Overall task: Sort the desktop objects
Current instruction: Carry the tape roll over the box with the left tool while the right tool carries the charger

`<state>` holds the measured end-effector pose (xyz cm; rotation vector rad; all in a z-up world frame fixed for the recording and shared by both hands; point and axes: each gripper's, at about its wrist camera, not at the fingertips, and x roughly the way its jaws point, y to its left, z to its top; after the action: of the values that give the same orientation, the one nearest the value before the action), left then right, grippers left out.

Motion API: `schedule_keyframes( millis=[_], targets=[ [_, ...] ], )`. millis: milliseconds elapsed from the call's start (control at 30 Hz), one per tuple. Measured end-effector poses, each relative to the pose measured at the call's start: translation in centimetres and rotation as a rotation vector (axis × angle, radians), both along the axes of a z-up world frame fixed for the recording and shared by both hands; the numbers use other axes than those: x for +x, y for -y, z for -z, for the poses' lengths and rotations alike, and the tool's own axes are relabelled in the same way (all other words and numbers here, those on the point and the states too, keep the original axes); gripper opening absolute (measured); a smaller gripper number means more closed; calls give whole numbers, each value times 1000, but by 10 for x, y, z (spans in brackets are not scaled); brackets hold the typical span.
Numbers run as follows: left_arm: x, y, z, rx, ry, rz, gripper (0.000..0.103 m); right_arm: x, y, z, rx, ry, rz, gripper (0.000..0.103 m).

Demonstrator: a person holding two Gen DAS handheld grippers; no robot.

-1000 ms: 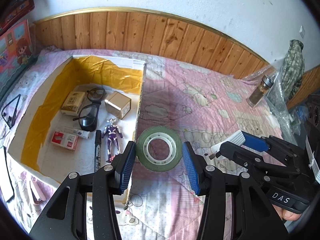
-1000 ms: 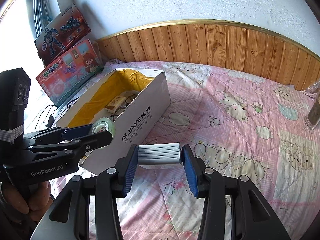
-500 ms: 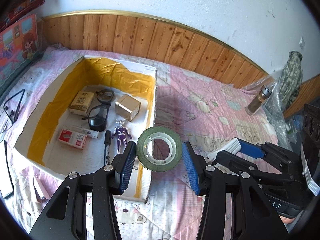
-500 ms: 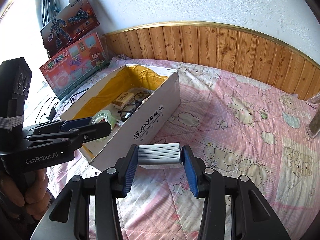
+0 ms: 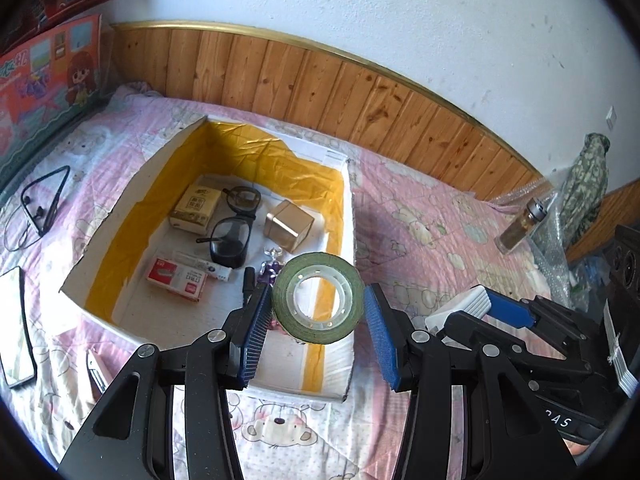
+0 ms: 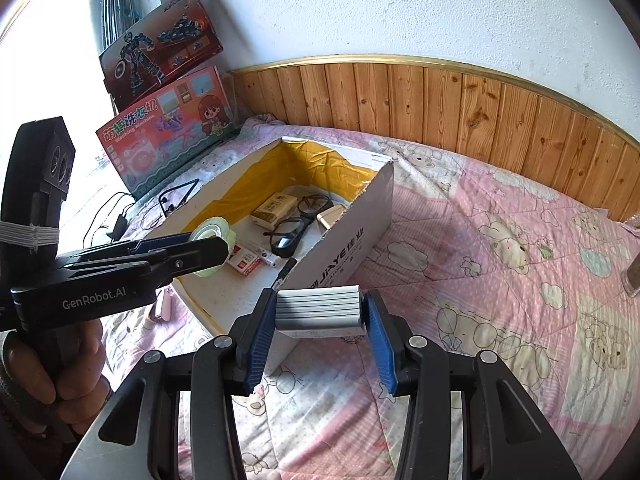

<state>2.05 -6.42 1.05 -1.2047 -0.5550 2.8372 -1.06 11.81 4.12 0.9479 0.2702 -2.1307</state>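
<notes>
Pink quilted bed (image 6: 500,280) running wide and bare to the right of the open cardboard box (image 6: 352,236), wooden wall panel (image 5: 360,96) close behind the box's far rim. Inside on the box floor: two pairs of glasses (image 5: 232,224), tan carton (image 5: 196,206), gold cube box (image 5: 289,225), red-and-white packet (image 5: 176,280), black marker (image 5: 248,282), all left of the near right corner. Left hand-held gripper (image 5: 318,312) clamped on green tape roll (image 5: 318,298), now over the box's right wall rather than outside it as a second ago; right hand-held gripper (image 6: 320,322) clamped on ribbed silver block (image 6: 320,308) just outside the near corner.

green tape roll (image 5: 318,298); yellow-lined box (image 5: 280,160)
</notes>
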Motion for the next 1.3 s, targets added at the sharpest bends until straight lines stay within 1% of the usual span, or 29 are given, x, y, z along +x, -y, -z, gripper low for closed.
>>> schedule_keyframes(
  millis=[333, 700, 933, 1300],
  targets=[
    [5, 32, -1, 52, -8, -47, 49, 16, 23, -5, -5, -11, -41, 46],
    [0, 59, -6, 111, -19, -74, 49, 13, 46, -19, -7, -33, -53, 46],
    [-9, 70, 3, 146, 12, -89, 49, 8, 64, -21, 24, -52, -69, 46],
    [-21, 72, 18, 151, 71, -99, 49, -22, 91, -28, 52, -55, -66, 46]
  ],
)
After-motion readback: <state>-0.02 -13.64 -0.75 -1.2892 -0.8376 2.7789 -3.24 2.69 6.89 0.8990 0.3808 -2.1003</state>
